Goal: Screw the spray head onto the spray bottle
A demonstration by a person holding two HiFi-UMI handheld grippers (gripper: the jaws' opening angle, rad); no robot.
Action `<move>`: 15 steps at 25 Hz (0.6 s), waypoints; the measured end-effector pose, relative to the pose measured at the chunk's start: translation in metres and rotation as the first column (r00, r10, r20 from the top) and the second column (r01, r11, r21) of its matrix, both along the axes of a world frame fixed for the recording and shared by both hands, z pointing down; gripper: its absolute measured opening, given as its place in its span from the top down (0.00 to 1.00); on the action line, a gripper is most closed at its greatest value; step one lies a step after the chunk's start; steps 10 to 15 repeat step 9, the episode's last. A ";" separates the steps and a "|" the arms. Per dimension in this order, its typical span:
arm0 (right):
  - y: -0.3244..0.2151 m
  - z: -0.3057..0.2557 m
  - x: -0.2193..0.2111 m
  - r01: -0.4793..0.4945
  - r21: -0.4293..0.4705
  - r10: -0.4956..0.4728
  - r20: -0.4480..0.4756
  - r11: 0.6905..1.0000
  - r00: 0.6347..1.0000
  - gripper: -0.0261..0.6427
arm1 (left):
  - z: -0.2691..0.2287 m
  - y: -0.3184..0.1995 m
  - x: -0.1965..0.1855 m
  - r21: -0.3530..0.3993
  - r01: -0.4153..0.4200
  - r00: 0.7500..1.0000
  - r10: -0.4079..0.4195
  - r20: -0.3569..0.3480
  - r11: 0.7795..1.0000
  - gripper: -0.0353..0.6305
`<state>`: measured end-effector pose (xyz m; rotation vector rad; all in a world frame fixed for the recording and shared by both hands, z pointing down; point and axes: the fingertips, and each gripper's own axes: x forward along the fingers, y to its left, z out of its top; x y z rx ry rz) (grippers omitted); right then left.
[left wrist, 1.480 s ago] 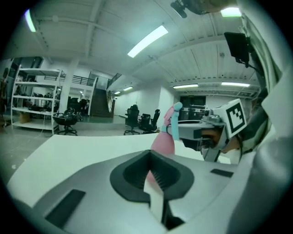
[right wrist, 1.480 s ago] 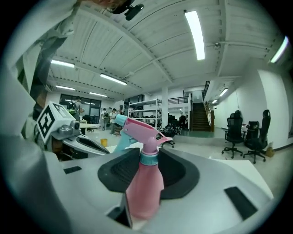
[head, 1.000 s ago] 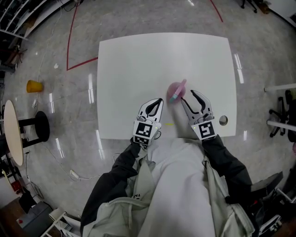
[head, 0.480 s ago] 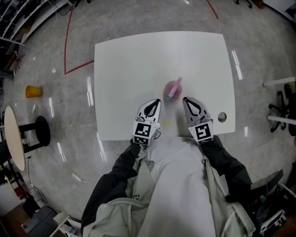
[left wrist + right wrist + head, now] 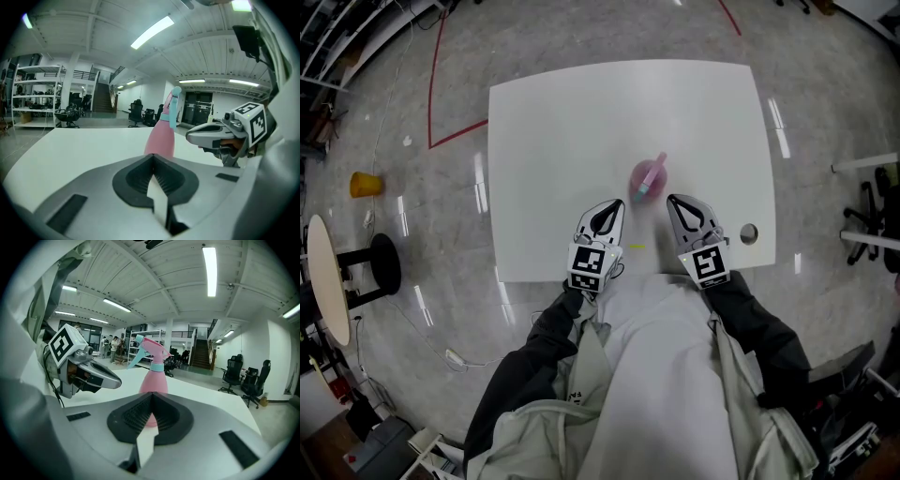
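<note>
Our left gripper (image 5: pixel 615 203) and right gripper (image 5: pixel 673 200) sit closed and empty near the upright pink spray bottle (image 5: pixel 648 176) on the table (image 5: pixel 553 122), probably light, slick plastic, so we'd clamp its lower body.

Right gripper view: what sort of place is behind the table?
Probably a large open lab or workshop hall: office chairs, a staircase up to a railed upper level, and ceiling strip lights. Metal shelving shows in the left gripper view.

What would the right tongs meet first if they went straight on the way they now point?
Probably the pink spray bottle, upright dead ahead of the shut right tongs; the gap is unclear.
</note>
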<state>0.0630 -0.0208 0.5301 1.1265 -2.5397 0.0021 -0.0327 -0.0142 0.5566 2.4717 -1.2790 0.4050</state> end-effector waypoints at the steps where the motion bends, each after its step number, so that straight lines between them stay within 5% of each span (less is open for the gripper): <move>1: 0.000 0.000 -0.001 0.001 -0.001 -0.001 0.000 1.000 1.000 0.97 | 0.000 0.000 0.000 -0.001 -0.001 1.000 0.001 0.000 1.000 0.94; 15: -0.004 -0.002 0.000 -0.011 -0.014 0.011 0.036 1.000 0.999 0.97 | 0.001 -0.002 0.000 -0.008 -0.005 1.000 0.005 -0.002 1.000 0.94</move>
